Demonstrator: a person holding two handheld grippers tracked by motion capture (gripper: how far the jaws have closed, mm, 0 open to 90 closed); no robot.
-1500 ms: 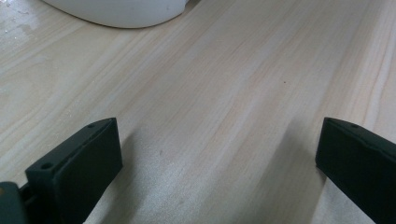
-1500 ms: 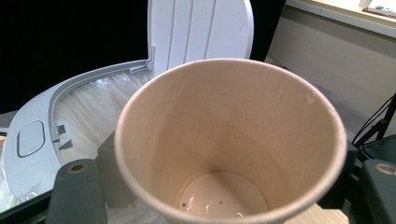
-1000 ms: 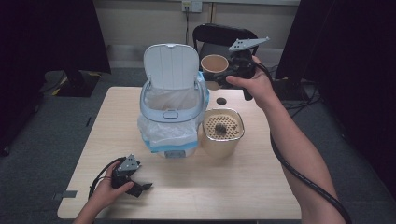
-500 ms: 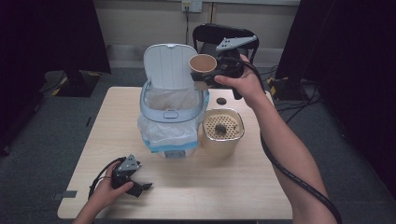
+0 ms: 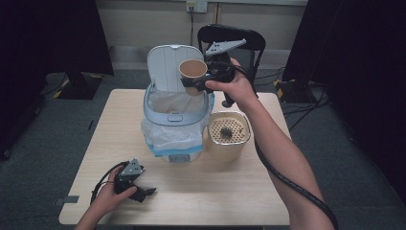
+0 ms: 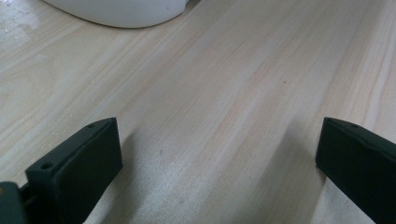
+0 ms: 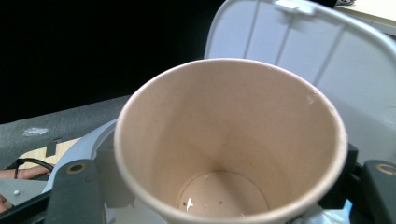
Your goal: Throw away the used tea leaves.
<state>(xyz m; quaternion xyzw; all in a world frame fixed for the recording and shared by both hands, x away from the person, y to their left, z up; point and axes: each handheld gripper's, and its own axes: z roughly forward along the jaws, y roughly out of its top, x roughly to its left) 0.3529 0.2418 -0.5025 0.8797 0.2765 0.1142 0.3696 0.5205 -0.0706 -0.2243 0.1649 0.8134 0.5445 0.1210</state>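
Note:
A brown paper cup is held tipped on its side above the open white bin, with my right gripper shut on it. In the right gripper view the cup has a few drops on its bottom and sits between both black jaws, with the raised bin lid behind it. The bin is lined with a plastic bag. My left gripper rests on the table near the front left edge, its jaws wide open over bare wood with nothing between them.
A tan container with a perforated strainer top stands right of the bin. A black chair is behind the table. The wooden table has free room at its front and right. The bin's white base shows in the left gripper view.
My right gripper has carried the cup leftward, from beside the bin lid to in front of it above the bin opening. The left gripper has stayed in place.

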